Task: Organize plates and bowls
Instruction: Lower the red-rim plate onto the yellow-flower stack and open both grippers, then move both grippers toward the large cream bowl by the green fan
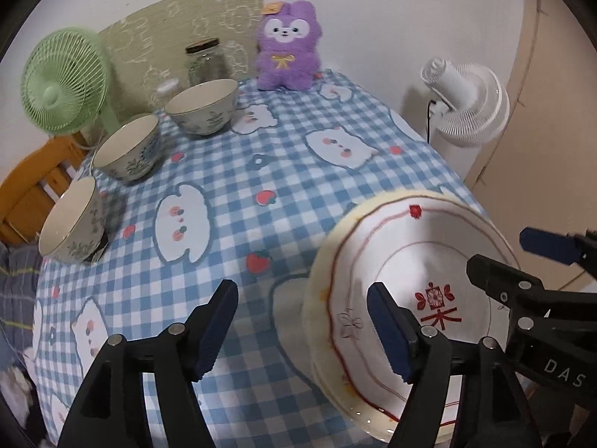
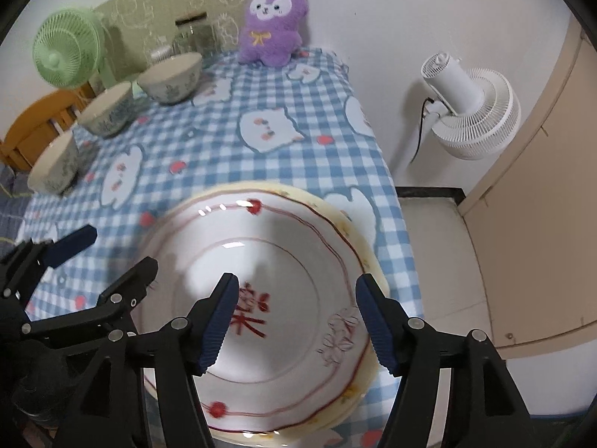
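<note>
A white plate [image 1: 410,254] [image 2: 276,261] with red line trim and a red character lies on top of a yellowish-rimmed plate at the table's near right corner. My left gripper [image 1: 300,298] [image 2: 119,248] is open above the plate's left rim, with one finger over the cloth and one over the plate. My right gripper [image 2: 296,283] [image 1: 502,252] is open over the plate's right half, and nothing is between its pads. Three floral bowls [image 1: 203,106] [image 1: 128,145] [image 1: 71,220] stand separately in a row along the table's left side.
The blue checked tablecloth [image 1: 238,171] covers the table. A purple plush toy [image 1: 289,46] and a glass jar [image 1: 207,61] stand at the back. A green fan [image 1: 63,82] and a wooden chair [image 1: 33,194] are at left, a white fan [image 2: 470,112] beyond the right edge.
</note>
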A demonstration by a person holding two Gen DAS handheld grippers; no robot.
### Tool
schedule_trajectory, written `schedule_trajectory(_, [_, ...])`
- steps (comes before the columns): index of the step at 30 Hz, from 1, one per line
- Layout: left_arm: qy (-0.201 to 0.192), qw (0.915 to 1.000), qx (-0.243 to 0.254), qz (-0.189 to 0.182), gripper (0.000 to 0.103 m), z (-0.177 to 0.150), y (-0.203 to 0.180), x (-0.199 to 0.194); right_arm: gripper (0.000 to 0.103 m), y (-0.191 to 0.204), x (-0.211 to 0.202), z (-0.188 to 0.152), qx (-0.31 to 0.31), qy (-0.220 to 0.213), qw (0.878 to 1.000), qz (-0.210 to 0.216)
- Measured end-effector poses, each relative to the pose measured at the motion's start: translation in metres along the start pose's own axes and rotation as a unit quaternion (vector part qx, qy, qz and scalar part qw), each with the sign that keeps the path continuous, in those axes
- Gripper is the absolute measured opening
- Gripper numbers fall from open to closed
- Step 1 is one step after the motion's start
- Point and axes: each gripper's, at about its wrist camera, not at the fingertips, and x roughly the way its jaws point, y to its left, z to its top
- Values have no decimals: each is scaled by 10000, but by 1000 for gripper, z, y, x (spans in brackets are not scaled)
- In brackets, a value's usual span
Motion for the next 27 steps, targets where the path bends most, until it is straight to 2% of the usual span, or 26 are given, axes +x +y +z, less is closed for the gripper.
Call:
schedule_trajectory(6, [-82, 9998, -174, 59, 77, 4, 22, -9, 82, 17, -5, 7, -144, -47, 9998, 107])
schedule_trajectory(14, [-188, 9996, -171, 125, 82, 5, 51, -27, 82, 44, -18, 14, -376, -195, 9991, 78])
schedule_trajectory(18, [-301, 9992, -181, 208, 88, 5, 66, -36, 82, 59, -27, 19, -506, -236, 9983, 134])
schedule_trajectory(23, [-379, 9984, -300, 293, 89, 7, 88, -49, 82, 81, -37, 26, -745, -421, 9963, 38])
schedule_trajectory(27, [-323, 9982, -412, 302, 91, 6, 104, -54, 82, 94, -42, 31, -642, -546, 9962, 211])
